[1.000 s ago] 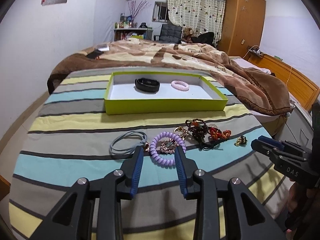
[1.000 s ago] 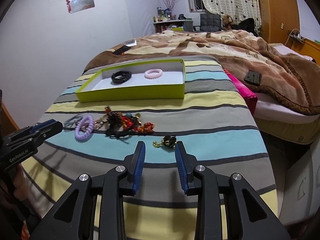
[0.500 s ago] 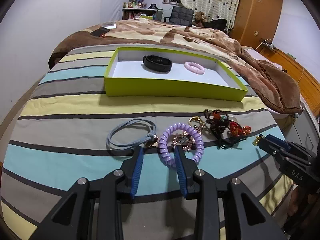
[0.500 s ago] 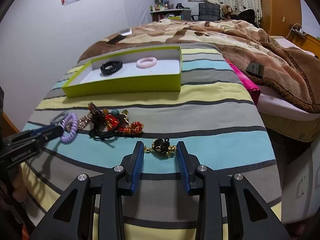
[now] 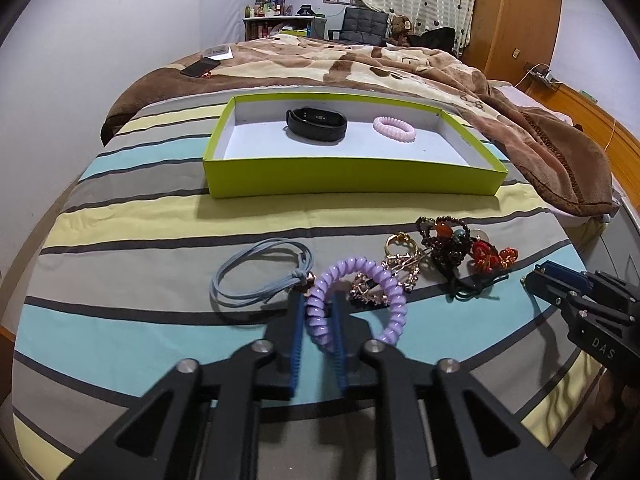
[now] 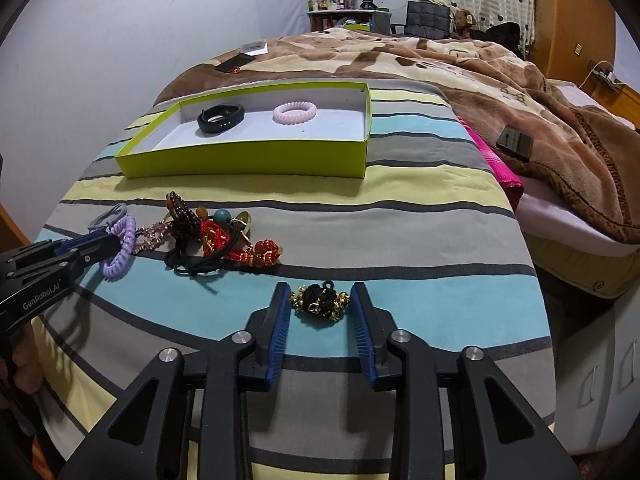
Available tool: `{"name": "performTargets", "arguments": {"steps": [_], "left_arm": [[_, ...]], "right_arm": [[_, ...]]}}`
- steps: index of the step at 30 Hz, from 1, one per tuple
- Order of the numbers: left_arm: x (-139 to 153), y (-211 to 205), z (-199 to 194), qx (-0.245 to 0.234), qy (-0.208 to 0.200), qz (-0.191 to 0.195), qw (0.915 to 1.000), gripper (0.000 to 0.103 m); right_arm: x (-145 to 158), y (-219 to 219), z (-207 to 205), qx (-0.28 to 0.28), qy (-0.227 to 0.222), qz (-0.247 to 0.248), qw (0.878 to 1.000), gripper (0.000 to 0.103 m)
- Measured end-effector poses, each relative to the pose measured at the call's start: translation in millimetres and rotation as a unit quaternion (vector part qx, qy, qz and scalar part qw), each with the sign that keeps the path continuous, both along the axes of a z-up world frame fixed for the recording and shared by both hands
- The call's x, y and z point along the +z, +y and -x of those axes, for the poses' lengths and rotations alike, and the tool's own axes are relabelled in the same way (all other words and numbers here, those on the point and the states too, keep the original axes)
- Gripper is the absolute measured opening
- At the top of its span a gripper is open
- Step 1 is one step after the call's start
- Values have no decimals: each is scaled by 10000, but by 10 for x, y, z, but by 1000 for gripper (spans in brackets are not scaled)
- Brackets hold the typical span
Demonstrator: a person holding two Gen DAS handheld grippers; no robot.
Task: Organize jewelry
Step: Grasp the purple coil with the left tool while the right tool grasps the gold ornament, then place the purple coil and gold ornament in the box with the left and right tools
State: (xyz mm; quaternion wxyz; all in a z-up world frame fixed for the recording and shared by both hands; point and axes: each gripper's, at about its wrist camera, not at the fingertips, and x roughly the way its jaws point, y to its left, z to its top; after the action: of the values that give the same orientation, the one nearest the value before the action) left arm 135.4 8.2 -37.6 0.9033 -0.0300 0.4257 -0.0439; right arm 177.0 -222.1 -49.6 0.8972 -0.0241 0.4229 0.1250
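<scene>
My left gripper [image 5: 318,304] is shut on the purple spiral hair tie [image 5: 360,300] and holds its left side just above the striped cloth. It also shows in the right wrist view [image 6: 120,248]. My right gripper [image 6: 320,300] is open, its fingers on either side of a small black and gold ornament [image 6: 320,300] on the cloth. A green tray [image 5: 352,178] at the back holds a black band [image 5: 316,124] and a pink spiral hair tie [image 5: 394,129]. A pile of beaded bracelets [image 5: 452,244] and a blue cord loop [image 5: 260,272] lie in front of the tray.
The striped cloth [image 6: 400,240] covers a table that ends at the right. A brown blanket [image 6: 540,120] lies on the bed beyond, with a dark phone [image 6: 515,142] on it. A pink cloth [image 6: 496,164] hangs at the table's right edge.
My left gripper has closed on the purple hair tie and lifted its near side. My right gripper has moved forward and now straddles the black and gold ornament.
</scene>
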Motion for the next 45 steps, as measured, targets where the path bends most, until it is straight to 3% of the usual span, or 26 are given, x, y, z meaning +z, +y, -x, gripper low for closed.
{"name": "performTargets", "arguments": {"steps": [13,26,35,45], "left_arm": [[58,31,186,-74,-98,144,9998,10],[320,86,257,-47,-458,230,9987,10],[503,165,70,-39,-657,155,9977,10],[622,278,-356,-2,-814,-8,9967,10]], "right_arm": [[65,-101,137,-92,-134,-288,9995,26],[336,-32,231,10,-505,-507,9974,26],[546,55,55,194,-750,-481,9958,26],[646,168,-414,307,-830,-479,9949,26]]}}
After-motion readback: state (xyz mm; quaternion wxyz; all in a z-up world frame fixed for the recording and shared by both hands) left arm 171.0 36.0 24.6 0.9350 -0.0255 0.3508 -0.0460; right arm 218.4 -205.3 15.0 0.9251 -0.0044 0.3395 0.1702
